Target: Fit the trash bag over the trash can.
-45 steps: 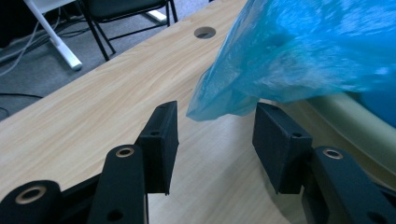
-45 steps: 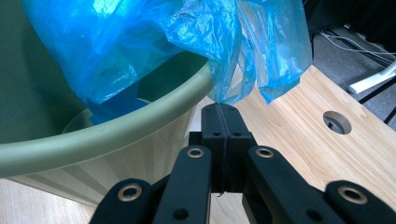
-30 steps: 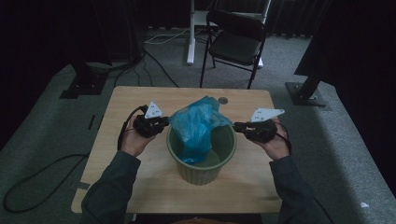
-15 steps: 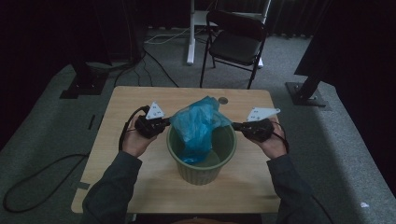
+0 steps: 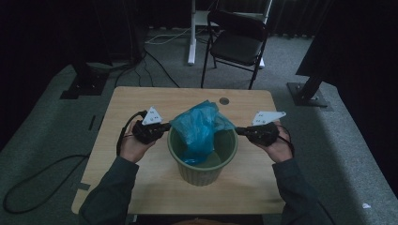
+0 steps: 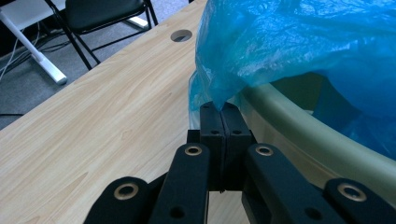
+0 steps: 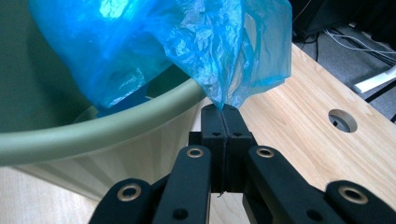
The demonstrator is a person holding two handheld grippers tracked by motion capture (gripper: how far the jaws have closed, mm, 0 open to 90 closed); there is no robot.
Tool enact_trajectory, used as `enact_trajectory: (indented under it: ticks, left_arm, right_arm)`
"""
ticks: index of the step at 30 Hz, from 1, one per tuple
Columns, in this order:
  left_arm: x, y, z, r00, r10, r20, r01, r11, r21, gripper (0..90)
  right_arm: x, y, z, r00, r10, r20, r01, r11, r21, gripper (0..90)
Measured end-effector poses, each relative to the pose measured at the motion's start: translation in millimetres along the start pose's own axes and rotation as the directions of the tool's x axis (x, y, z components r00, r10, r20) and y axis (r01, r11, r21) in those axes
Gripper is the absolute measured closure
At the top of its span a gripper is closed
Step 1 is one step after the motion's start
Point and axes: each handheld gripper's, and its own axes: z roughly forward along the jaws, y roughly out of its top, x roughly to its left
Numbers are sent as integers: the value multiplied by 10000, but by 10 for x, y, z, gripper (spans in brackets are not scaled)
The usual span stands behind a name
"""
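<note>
Crinkled translucent blue bag (image 5: 199, 129), in green bin (image 5: 202, 168)

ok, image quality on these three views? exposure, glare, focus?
High view: underexposed, room edges near black, blue bag and green bin still readable. Left gripper view: bright and sharp on the fingers, mild sheen on the bag. Right gripper view: white glare on the film's top left, bin rim soft.

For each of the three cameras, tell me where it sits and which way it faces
High view: above the person's side, looking forward and down on the table; both forearms, left gripper, right gripper.
Left gripper view: rides the left gripper, looking along shut jaws at the bag and bin.
Right gripper view: rides the right gripper, jaws pinching the bag.
All share bag, bin, table.
</note>
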Motion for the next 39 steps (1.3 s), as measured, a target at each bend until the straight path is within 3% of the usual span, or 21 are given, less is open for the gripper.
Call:
enact_trajectory:
  ticks: [15,32,39]
  left_arm:
    - [-105,-77,-119,9997,-28,234,32,9998,-199,893]
    - [-214,-180,-278,9997,29,227,-23,9996,-275,891]
    - [-215,-231,-322,9988,-308,369,321,9989,-346,884]
  right_arm:
    - [88,-64,-52,9996,-79,-280,81,10000,56,899]
    - [186,-107,-141,9985,-263,-475,269,9996,115,898]
    - [188,-157,-157,9982,-38,-595,45,9999,105,891]
